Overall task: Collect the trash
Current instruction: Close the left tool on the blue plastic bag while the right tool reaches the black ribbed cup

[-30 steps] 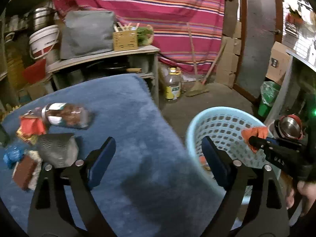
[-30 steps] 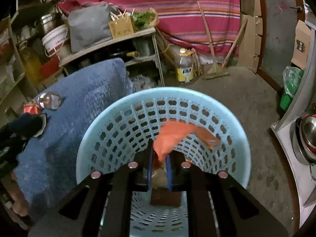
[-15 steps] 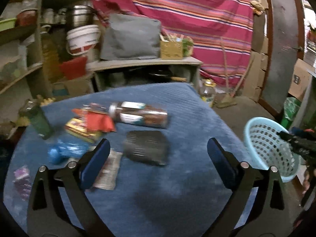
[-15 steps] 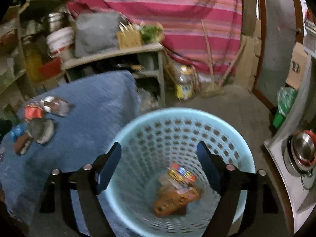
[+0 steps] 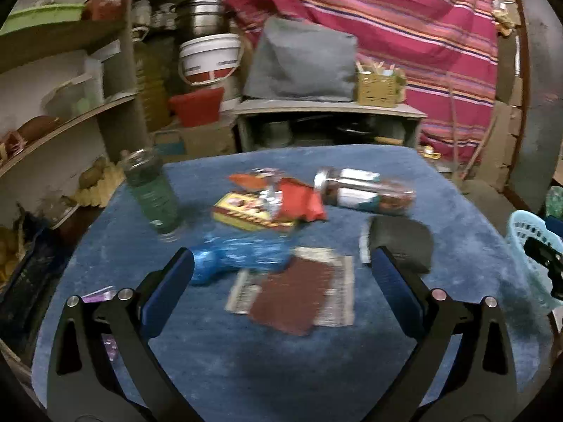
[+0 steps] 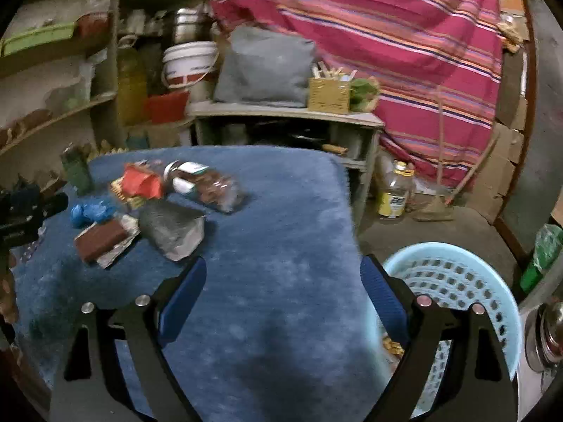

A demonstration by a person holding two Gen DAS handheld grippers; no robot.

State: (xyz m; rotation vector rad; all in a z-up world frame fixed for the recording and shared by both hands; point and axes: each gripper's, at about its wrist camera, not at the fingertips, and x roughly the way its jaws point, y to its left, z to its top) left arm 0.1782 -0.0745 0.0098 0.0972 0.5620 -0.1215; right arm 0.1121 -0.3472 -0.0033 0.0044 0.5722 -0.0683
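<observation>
Trash lies in a cluster on the blue-covered table (image 5: 281, 369): a brown wrapper (image 5: 293, 295), a crumpled blue bag (image 5: 242, 255), a red wrapper (image 5: 299, 200), a yellow packet (image 5: 246, 212), a dark grey pouch (image 5: 401, 242) and a plastic jar on its side (image 5: 366, 191). My left gripper (image 5: 281, 281) is open and empty, just short of the brown wrapper. My right gripper (image 6: 283, 290) is open and empty over the table's right part, with the light blue basket (image 6: 454, 274) beside its right finger. The same cluster shows in the right wrist view around the grey pouch (image 6: 172, 227).
A green glass bottle (image 5: 151, 193) stands upright at the table's left. Shelves with buckets and pots line the left wall. A low grey shelf (image 6: 288, 112) stands behind the table. An oil bottle (image 6: 394, 193) and a broom are on the floor to the right.
My right gripper has opened and dropped the orange wrapper into the basket, then swung left over the table. My left gripper has swung left, toward the trash cluster.
</observation>
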